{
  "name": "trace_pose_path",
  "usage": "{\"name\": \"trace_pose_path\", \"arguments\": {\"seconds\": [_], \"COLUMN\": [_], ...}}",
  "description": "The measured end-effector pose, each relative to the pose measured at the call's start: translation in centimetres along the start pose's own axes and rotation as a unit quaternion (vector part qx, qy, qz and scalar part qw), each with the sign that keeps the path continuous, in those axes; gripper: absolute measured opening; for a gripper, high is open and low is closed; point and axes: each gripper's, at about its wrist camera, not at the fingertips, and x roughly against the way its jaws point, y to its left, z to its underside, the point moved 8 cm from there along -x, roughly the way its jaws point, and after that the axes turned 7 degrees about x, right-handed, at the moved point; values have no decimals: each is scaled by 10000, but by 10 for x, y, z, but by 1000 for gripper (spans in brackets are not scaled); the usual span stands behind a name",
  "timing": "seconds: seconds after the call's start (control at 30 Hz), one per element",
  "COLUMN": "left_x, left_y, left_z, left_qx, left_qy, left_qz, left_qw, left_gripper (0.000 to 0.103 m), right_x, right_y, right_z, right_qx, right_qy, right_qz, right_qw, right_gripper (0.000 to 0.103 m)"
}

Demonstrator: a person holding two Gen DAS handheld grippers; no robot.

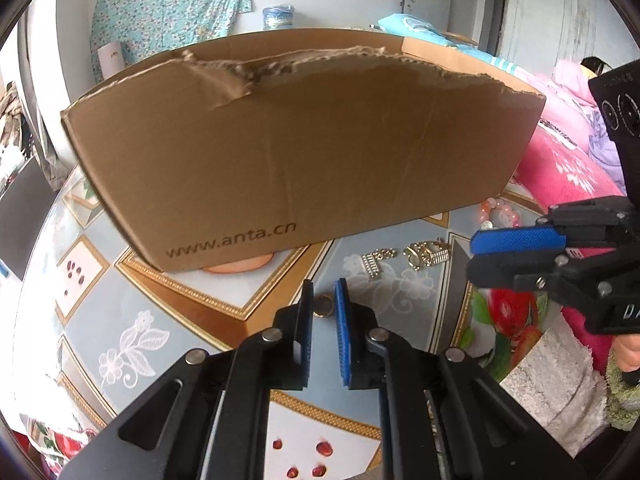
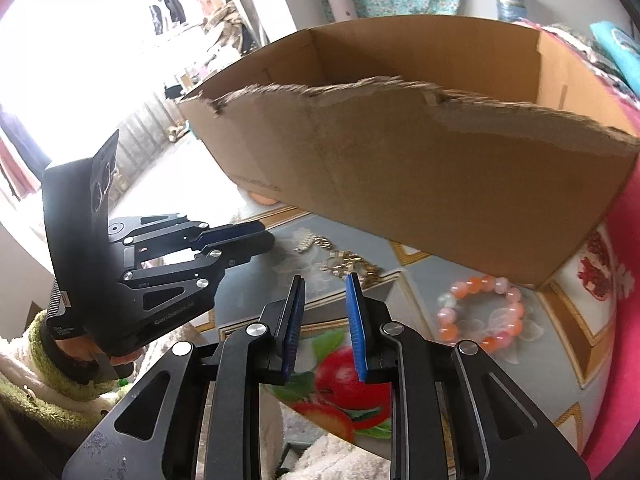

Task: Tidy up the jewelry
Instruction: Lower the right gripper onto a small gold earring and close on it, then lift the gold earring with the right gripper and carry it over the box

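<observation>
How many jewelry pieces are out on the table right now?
4: ring by the left fingers, two gold pieces before the box, bead bracelet rightmost. More may be hidden.

Cardboard box (image 1: 304, 152) hides most of an orange thing (image 1: 236, 266) beneath it; the gold pieces (image 2: 352, 266) blur, their type unclear.

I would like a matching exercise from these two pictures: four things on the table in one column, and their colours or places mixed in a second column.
Things:
1. box
2. bead bracelet
3. gold chains
4. ring

Descriptions:
A. pink and orange, beside the box's right end
B. brown cardboard with a torn top edge
C. just beyond the left gripper's tips
D. shiny, lying in front of the box

Pairs: 1-B, 2-A, 3-D, 4-C
</observation>
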Motion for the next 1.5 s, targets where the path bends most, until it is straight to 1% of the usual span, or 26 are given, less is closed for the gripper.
{"name": "trace_pose_path", "arguments": {"seconds": [0.1,0.27,0.37,0.47,0.53,0.77,0.87,0.97,1.0,1.13,1.23,1.33,1.4,1.5], "left_x": [1,2,4,5,5,5,5,5,5,4,4,4,4,4], "left_y": [2,2,5,7,7,7,7,8,8,8,8,8,8,8], "left_z": [0,1,3,3,3,3,3,3,3,2,2,2,2,2], "left_qx": [48,39,82,104,106,103,103,112,111,98,99,94,89,88], "left_qy": [-25,-64,-80,-87,-94,-95,-98,-97,-99,-95,-97,-97,-94,-95], "left_qz": [22,15,52,70,77,78,75,83,81,73,74,64,63,57], "left_qw": [10000,10000,9999,9999,9999,9999,9999,9999,9999,9999,9999,9999,9999,9999], "left_gripper": [10,10,10,10,10,10,11,11,11,11,11,11,11,11], "right_x": [-8,-18,-19,-9,-7,-16,-23,-27,-27,-20,-13,-7,2,14], "right_y": [6,8,5,1,-2,-11,-12,-13,-14,-24,-29,-36,-40,-44], "right_z": [-1,-3,-1,-4,-6,-12,-12,-12,-11,-7,-6,-4,-6,-10], "right_qx": [69,163,176,163,224,393,484,559,553,347,144,-134,-330,-632], "right_qy": [65,189,233,146,112,126,267,349,359,407,407,341,221,35], "right_qz": [-31,66,202,297,481,840,894,1009,1058,1038,971,827,657,264], "right_qw": [9999,9997,9994,9993,9985,9956,9945,9927,9922,9932,9943,9959,9970,9976], "right_gripper": [20,20,20,20,20,20,20,17,12,5,1,1,0,0]}}
